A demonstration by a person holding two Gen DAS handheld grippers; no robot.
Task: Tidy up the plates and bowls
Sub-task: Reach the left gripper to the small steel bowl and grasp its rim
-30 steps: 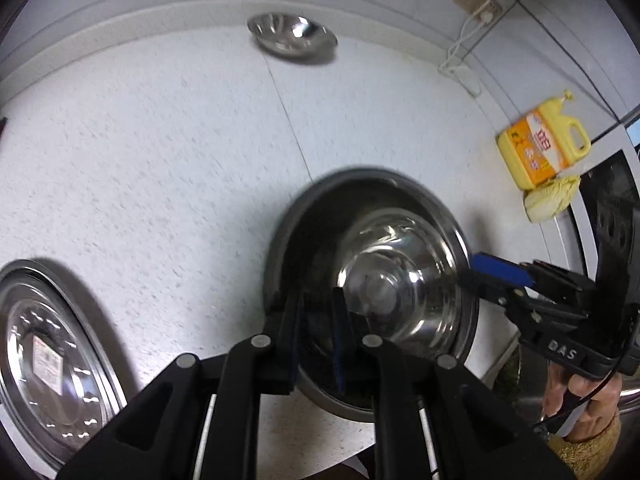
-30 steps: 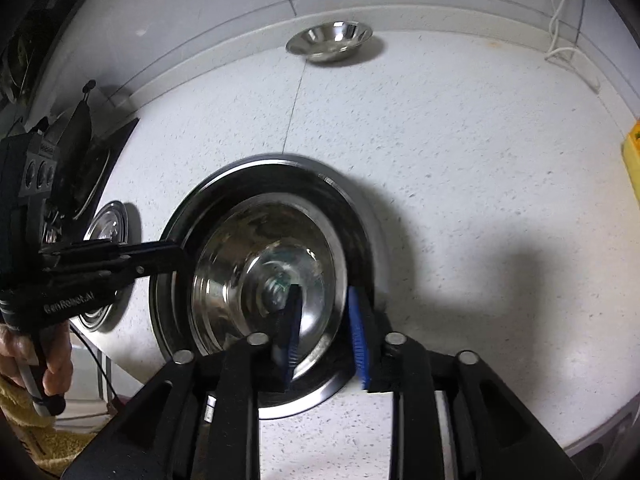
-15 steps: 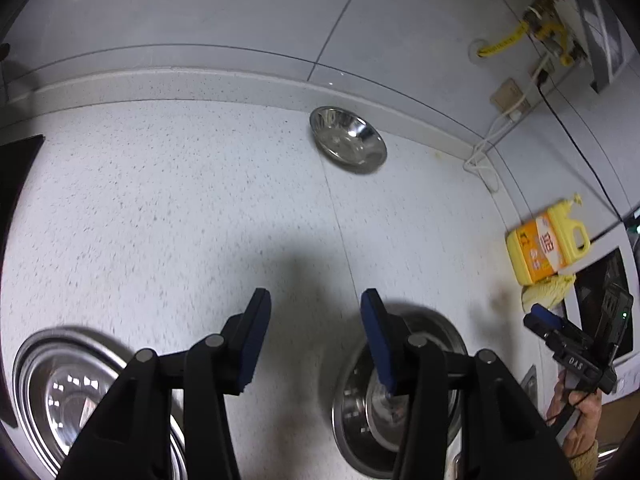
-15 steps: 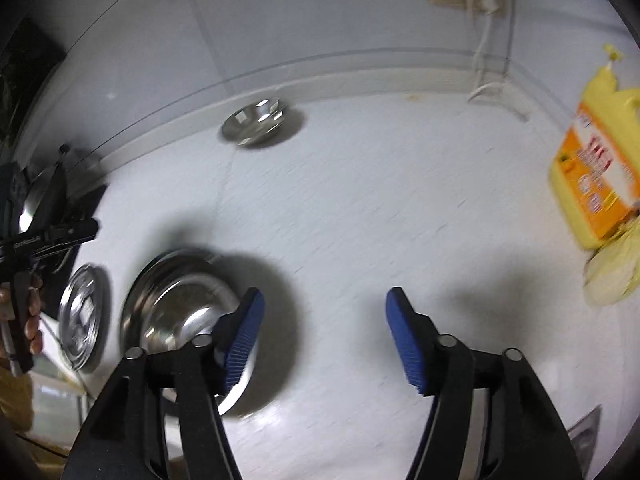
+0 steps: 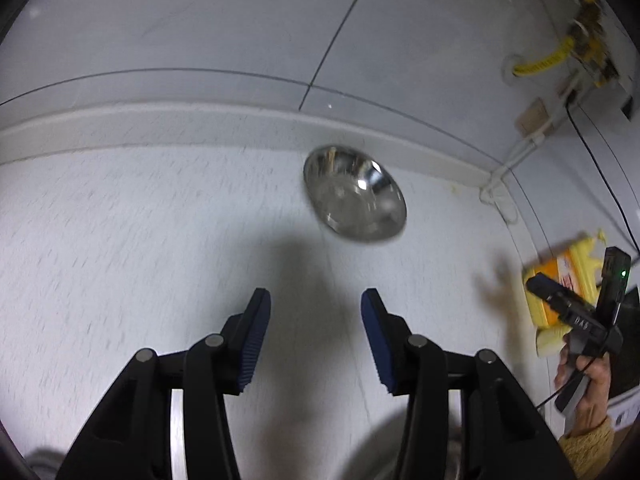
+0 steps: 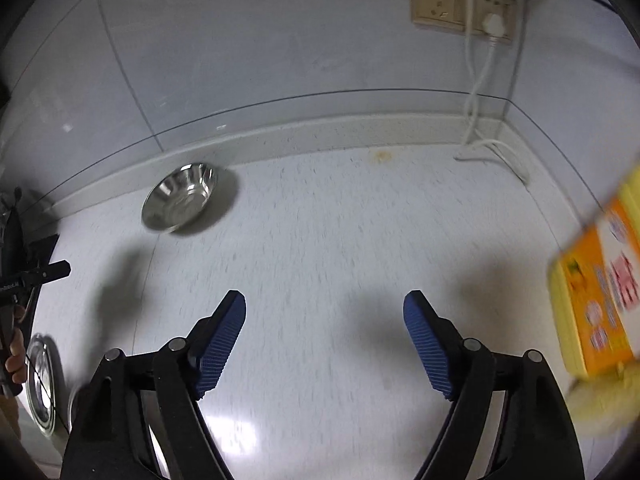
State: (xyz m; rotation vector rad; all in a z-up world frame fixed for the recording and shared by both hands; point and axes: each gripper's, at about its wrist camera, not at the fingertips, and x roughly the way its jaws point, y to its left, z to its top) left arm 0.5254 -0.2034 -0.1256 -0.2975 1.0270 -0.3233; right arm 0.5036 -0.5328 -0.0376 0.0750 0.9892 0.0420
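One small steel bowl [image 5: 355, 199] sits on the white speckled desk [image 5: 120, 240] close to the raised back edge, upright, round and shiny, blurred in both views. It lies well ahead of the left tool [image 5: 316, 334], slightly to the right of the gap between its fingers, and ahead and to the left of the right tool [image 6: 325, 338]. Both tools point steeply down at bare desk. Each has just been opening; the left stands apart with nothing between its ribbed blue pads [image 5: 253, 344], and the right stands wider, also with nothing between its pads [image 6: 426, 344]. At the bottom of the left view the rim of a larger steel dish [image 5: 384, 452] shows behind the right finger. A flat steel plate [image 6: 40, 384] lies at the far left of the right view. Farther out, a yellow detergent bottle [image 6: 596, 292] with an orange label stands at the right, and a white cable [image 6: 480, 92] hangs from a wall socket [image 6: 440, 0].
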